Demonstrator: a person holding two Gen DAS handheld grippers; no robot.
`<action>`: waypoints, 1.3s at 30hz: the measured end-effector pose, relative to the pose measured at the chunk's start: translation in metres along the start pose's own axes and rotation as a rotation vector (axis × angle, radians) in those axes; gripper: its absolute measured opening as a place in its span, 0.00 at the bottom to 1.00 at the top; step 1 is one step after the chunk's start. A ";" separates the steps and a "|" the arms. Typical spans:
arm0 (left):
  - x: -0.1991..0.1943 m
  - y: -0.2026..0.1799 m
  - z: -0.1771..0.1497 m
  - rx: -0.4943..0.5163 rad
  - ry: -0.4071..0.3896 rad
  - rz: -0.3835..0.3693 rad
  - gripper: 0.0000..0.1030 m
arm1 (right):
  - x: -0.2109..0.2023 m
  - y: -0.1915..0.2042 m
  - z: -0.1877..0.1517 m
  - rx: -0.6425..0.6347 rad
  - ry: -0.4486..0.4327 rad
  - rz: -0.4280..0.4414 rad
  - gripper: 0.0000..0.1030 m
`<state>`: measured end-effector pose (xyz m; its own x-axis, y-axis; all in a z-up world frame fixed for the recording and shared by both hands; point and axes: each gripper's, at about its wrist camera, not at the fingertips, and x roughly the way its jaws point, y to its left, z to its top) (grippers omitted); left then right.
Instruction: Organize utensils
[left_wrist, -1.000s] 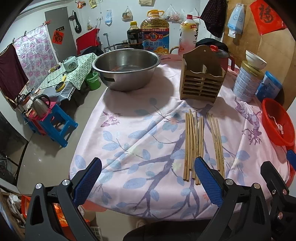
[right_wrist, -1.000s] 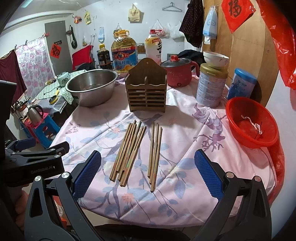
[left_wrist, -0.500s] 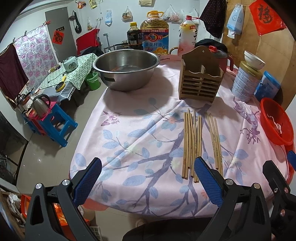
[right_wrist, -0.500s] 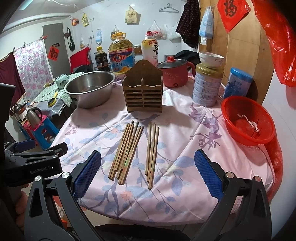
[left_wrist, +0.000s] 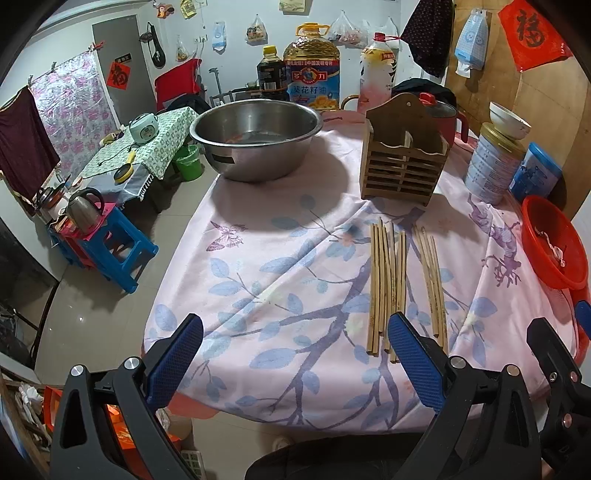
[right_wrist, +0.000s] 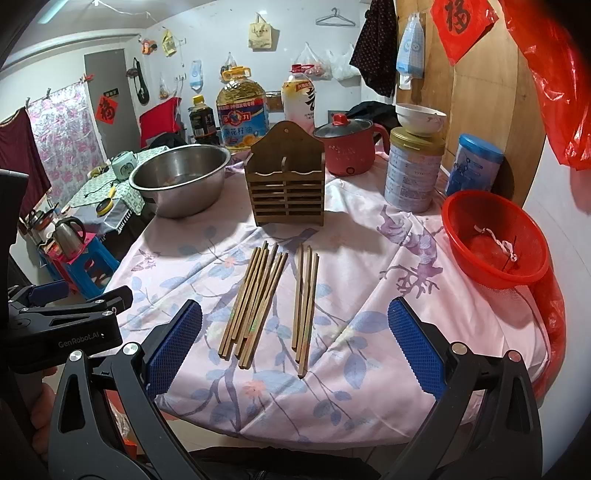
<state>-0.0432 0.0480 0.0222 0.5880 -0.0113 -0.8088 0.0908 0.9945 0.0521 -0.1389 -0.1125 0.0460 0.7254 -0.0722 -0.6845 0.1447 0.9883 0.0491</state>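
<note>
Two groups of wooden chopsticks lie on the pink floral tablecloth: a larger bundle (right_wrist: 255, 299) (left_wrist: 388, 284) and a smaller group (right_wrist: 304, 299) (left_wrist: 432, 280) to its right. A brown slatted wooden utensil holder (right_wrist: 288, 184) (left_wrist: 404, 158) stands upright behind them, with nothing in it that I can see. My left gripper (left_wrist: 295, 362) is open and empty above the table's near edge, left of the chopsticks. My right gripper (right_wrist: 295, 347) is open and empty, hovering near the chopsticks' near ends.
A steel basin (right_wrist: 181, 177) stands at back left of the holder. A red pot (right_wrist: 351, 147), a tin (right_wrist: 412, 170) with a bowl on it, a blue canister (right_wrist: 472, 166) and oil bottles stand behind. A red basket (right_wrist: 491, 236) sits at right.
Both grippers have drawn back slightly from the table, so the chopsticks and holder look a little farther off. Both stay open. Nothing on the table has moved.
</note>
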 end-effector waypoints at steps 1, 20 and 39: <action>0.000 0.000 0.000 -0.001 0.001 -0.001 0.95 | 0.000 0.000 0.000 0.000 0.001 -0.001 0.94; 0.002 -0.001 0.001 0.002 0.015 -0.004 0.95 | -0.001 -0.002 -0.002 0.006 0.007 -0.002 0.94; 0.016 -0.005 0.008 -0.003 0.042 0.011 0.95 | -0.001 0.002 -0.003 0.023 0.028 0.002 0.94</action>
<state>-0.0277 0.0425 0.0134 0.5545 0.0038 -0.8321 0.0821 0.9949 0.0593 -0.1414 -0.1101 0.0442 0.7065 -0.0657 -0.7046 0.1585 0.9851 0.0671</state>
